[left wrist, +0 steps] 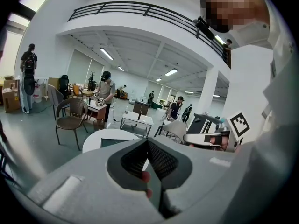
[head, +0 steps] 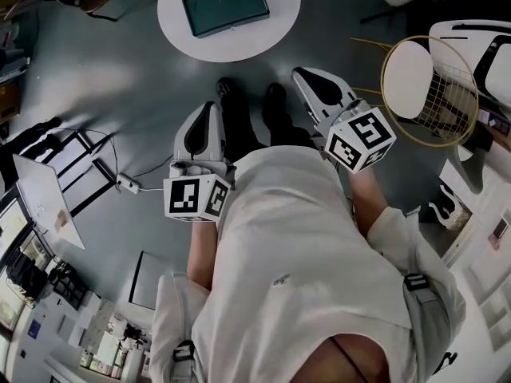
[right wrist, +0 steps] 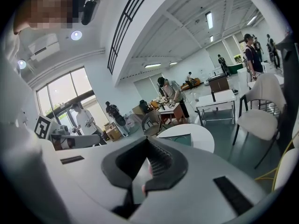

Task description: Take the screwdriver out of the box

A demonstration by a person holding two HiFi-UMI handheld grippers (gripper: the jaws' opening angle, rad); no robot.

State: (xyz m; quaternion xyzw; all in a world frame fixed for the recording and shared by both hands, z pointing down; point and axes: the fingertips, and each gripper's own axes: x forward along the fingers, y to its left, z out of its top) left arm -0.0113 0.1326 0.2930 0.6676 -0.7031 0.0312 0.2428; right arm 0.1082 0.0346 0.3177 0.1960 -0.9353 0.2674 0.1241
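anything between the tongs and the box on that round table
Nothing visible does: only bare floor lies between the left tongs, the right tongs and the table with the box. The box looks closed, and no screwdriver shows.

Grey floor (head: 120, 78), round white table (head: 279, 18) — bright open hall.

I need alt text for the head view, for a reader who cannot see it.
Seen from above, a person in white holds the left gripper and right gripper, both shut and empty, toward a round white table bearing a dark green box.
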